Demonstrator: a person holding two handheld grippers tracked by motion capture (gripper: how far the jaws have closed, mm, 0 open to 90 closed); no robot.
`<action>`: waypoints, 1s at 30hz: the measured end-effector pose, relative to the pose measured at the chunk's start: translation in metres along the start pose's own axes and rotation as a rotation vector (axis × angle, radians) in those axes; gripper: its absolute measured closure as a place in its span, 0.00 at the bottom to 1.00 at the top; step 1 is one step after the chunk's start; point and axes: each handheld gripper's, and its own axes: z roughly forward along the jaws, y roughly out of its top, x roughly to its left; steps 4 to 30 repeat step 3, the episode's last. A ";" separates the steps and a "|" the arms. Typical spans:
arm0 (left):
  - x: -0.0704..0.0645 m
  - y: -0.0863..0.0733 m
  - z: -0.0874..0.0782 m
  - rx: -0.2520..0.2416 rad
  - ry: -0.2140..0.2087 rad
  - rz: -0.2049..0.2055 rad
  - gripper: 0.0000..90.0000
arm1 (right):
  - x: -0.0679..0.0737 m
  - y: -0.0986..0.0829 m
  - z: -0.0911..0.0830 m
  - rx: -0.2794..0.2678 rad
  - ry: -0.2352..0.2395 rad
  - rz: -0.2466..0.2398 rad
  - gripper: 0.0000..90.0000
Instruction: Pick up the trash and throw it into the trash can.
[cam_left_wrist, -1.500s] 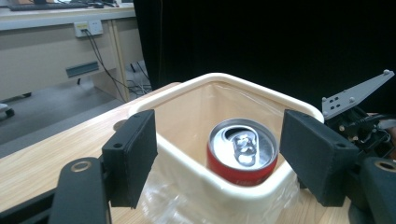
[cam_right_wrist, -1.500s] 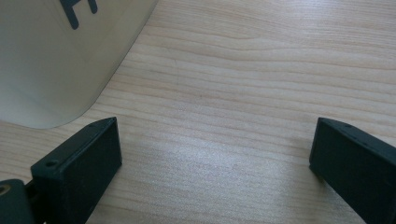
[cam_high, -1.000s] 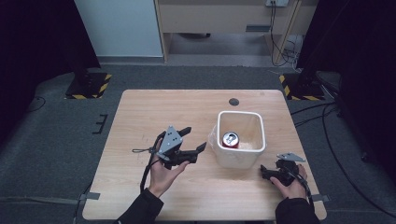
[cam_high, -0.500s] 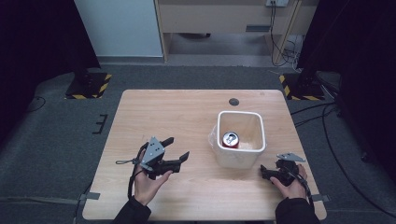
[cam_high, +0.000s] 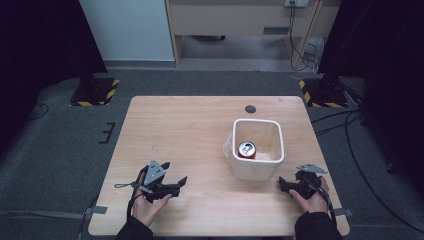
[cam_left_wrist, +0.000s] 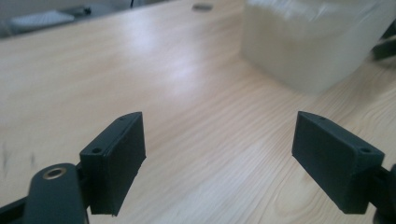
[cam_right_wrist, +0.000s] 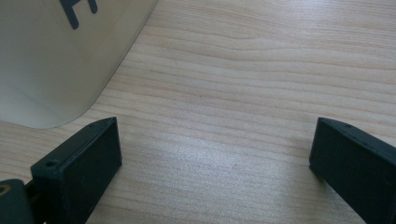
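Observation:
A white square bin (cam_high: 258, 170) stands right of the table's middle, and a red drink can (cam_high: 246, 149) stands upright inside it. My left gripper (cam_high: 176, 184) rests low near the front left of the wooden table (cam_high: 190, 130), open, with bare wood between its jaws (cam_left_wrist: 219, 154). The bin's pale wall (cam_left_wrist: 308, 46) shows far ahead of it. My right gripper (cam_high: 284, 184) lies at the front right, just beside the bin's near right corner, open and empty (cam_right_wrist: 215, 154). The bin's curved wall (cam_right_wrist: 56, 60) stands close at its left.
A small dark round disc (cam_high: 250, 109) sits in the table near the far edge. Black cables trail from both grippers over the front edge. Grey floor with cables and two hazard-striped stand bases surrounds the table.
My left gripper has drawn back from beside the bin toward the front left of the table and sunk lower. The right gripper has stayed put.

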 end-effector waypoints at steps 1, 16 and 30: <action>0.004 -0.006 0.002 0.033 0.012 -0.014 0.18 | 0.000 0.000 0.000 0.000 0.000 0.000 0.03; 0.008 -0.014 0.006 0.079 0.037 -0.023 0.18 | 0.000 0.000 0.000 0.000 0.000 0.000 0.03; 0.008 -0.014 0.006 0.079 0.037 -0.023 0.18 | 0.000 0.000 0.000 0.000 0.000 0.000 0.03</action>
